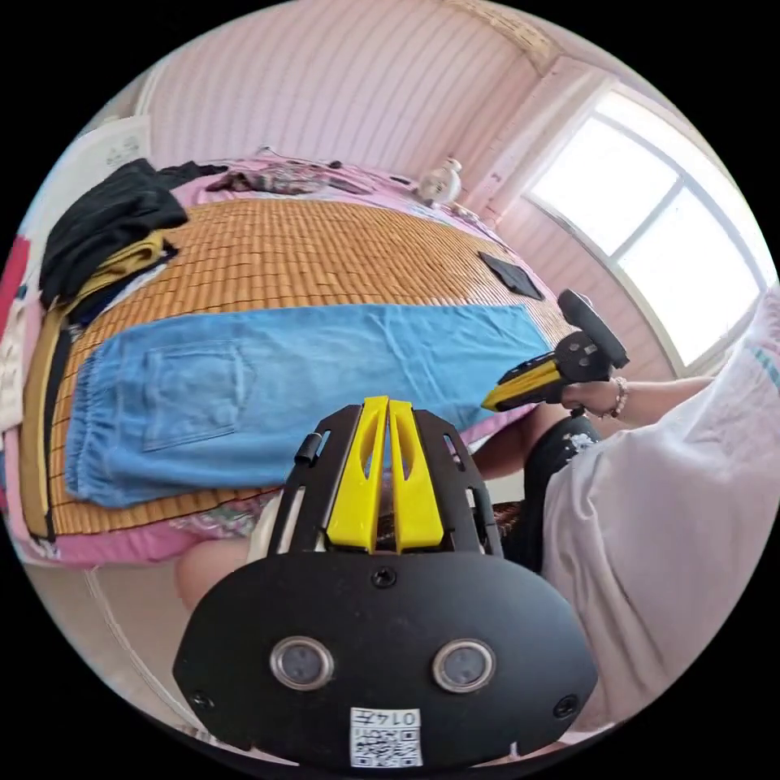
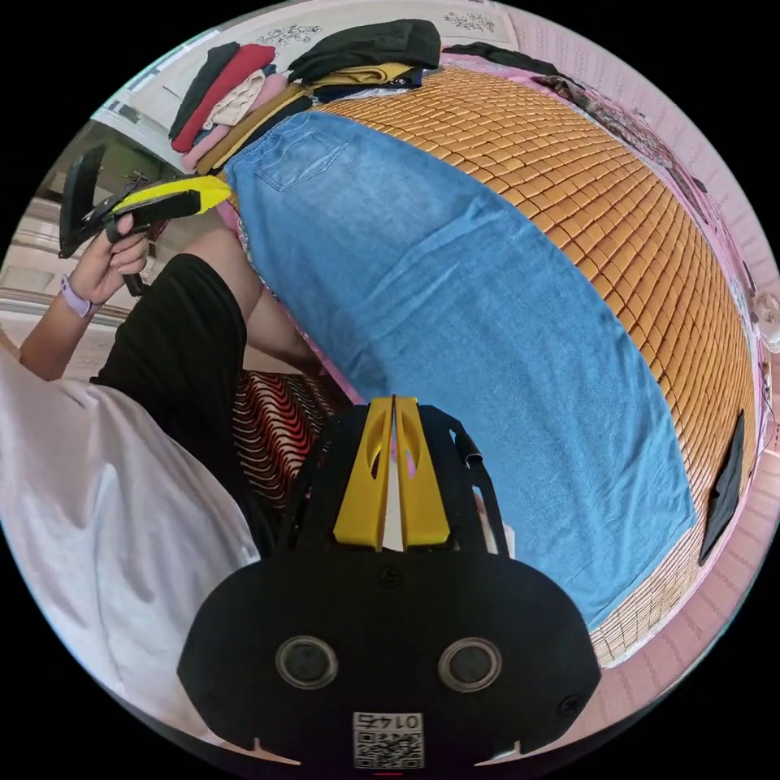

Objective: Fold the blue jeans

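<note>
The blue jeans [image 1: 325,366] lie flat along the near edge of a bamboo mat [image 1: 325,252], folded lengthwise, with one back pocket up and the waistband at the left. My left gripper [image 1: 387,402] hovers shut and empty over the jeans' near edge. In the same view my right gripper [image 1: 487,404], held in a hand, points at the leg-hem end. In the right gripper view the jeans [image 2: 455,309] stretch away from my right gripper [image 2: 394,400], which is shut on nothing by the bed's edge. My left gripper [image 2: 223,191] is beside the waistband.
A stack of folded clothes [image 1: 106,227] [image 2: 325,65] sits past the waistband end. A flat black item [image 1: 512,275] [image 2: 723,487] lies beyond the hems. A white fan [image 1: 443,183] stands at the far corner. The person's legs and white shirt [image 2: 106,487] press against the bed's near side.
</note>
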